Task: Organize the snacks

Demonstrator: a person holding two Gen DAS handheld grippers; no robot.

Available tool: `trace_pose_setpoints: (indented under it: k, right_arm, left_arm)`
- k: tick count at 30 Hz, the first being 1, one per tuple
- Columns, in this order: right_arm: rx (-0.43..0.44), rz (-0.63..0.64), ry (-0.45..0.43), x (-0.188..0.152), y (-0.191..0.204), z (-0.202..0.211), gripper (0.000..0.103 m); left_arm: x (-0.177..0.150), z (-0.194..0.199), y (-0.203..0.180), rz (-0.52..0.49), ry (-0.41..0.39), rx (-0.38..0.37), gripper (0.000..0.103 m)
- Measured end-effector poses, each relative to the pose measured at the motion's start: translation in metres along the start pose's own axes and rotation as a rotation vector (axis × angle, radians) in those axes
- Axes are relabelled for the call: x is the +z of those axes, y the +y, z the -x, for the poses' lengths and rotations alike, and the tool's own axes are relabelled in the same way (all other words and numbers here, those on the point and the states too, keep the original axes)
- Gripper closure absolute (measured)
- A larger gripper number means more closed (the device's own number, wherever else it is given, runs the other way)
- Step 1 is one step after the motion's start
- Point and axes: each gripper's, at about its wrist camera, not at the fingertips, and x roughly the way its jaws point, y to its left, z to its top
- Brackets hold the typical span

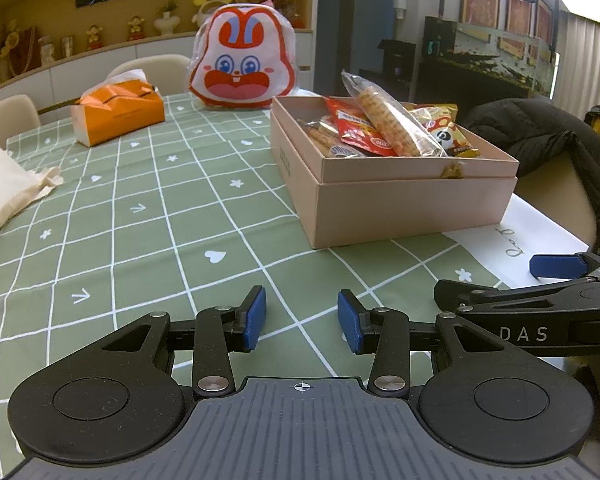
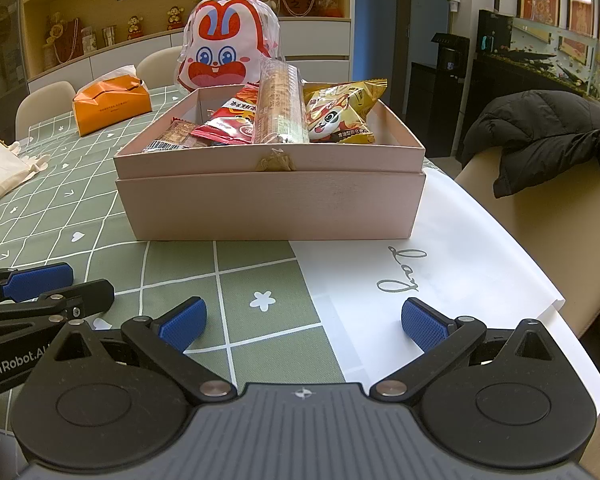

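Snacks fill a pink box [image 2: 268, 208] on the far side of a green checked tablecloth [image 1: 148, 240]: we see a red packet [image 2: 228, 126], a long clear-wrapped biscuit roll [image 2: 280, 108] leaning on the box's near wall, a yellow panda packet [image 2: 340, 114] at the right, and a brown packet [image 2: 172, 138] at the left. Our left gripper [image 1: 302, 320] and right gripper [image 2: 302, 326] hover near us above the cloth, side by side, both released with jaws apart and nothing between them. Beyond the box stands a rabbit-face bag [image 1: 240, 60]; an orange tissue box [image 1: 118, 114] sits far left.
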Motion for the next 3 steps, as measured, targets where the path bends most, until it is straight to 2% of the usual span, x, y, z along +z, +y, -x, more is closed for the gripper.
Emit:
trace_pose_setpoints:
  k: [3]
  right_arm:
    - [0.000, 0.000, 0.000, 0.0000, 0.0000, -0.0001, 0.000]
  left_arm:
    - [0.0001, -0.0001, 0.0000, 0.003, 0.000, -0.001, 0.058]
